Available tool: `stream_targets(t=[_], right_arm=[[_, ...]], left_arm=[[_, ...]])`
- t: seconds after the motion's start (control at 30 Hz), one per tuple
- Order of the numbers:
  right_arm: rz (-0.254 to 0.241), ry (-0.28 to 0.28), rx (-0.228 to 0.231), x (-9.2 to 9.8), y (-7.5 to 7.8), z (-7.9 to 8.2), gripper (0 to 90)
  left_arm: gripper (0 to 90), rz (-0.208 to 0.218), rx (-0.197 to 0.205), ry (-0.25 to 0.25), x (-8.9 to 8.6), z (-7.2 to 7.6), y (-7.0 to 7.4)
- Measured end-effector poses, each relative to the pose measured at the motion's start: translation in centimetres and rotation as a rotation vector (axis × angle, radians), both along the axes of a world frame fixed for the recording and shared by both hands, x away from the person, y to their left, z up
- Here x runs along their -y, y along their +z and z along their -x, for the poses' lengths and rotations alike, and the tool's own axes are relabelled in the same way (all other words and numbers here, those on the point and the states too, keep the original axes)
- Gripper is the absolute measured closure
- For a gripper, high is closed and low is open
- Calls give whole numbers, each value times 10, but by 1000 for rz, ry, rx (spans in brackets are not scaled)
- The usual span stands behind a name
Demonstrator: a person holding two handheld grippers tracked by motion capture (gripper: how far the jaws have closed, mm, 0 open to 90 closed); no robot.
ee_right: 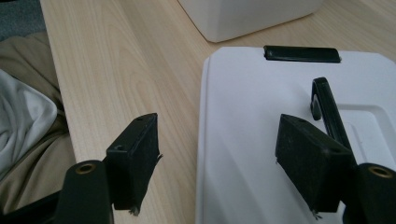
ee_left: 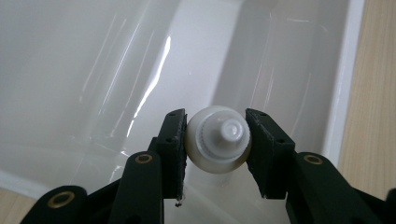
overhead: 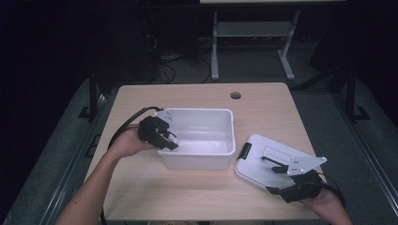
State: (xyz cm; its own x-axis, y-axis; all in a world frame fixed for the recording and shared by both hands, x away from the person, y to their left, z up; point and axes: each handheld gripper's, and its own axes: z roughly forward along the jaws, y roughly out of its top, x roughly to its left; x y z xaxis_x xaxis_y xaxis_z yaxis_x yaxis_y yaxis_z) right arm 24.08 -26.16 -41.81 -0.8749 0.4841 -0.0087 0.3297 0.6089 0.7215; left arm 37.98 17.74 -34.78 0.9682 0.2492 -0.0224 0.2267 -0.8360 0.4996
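- Left gripper [ee_left: 217, 140]: jaws are clenching a small white cap-like piece [ee_left: 218, 139], holding it over the inside of the white bin [overhead: 220, 151], seemingly for dropping in.
- Right gripper [ee_right: 219, 163]: jaws are standing apart, gripping nothing, straddling the edge of the white lid [ee_right: 261, 116], which is lying flat beside the bin.
- Bench [overhead: 141, 187]: pale wood, sitting in a dark room.

No legible text, labels, brands, numbers or signs anywhere: none on the bin [overhead: 220, 154], the lid [overhead: 256, 164] or the table [overhead: 197, 96].
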Motion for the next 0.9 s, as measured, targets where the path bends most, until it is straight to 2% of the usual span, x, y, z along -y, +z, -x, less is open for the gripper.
stream_targets(t=[0.33, 0.9], right_arm=[[-1, 0, -2, -1, 0, 0, 295], [-1, 6, 7, -2, 2, 1, 293]], left_arm=[[599, -22, 5, 11, 0, -2, -2], [596, -32, 9, 23, -1, 1, -2]])
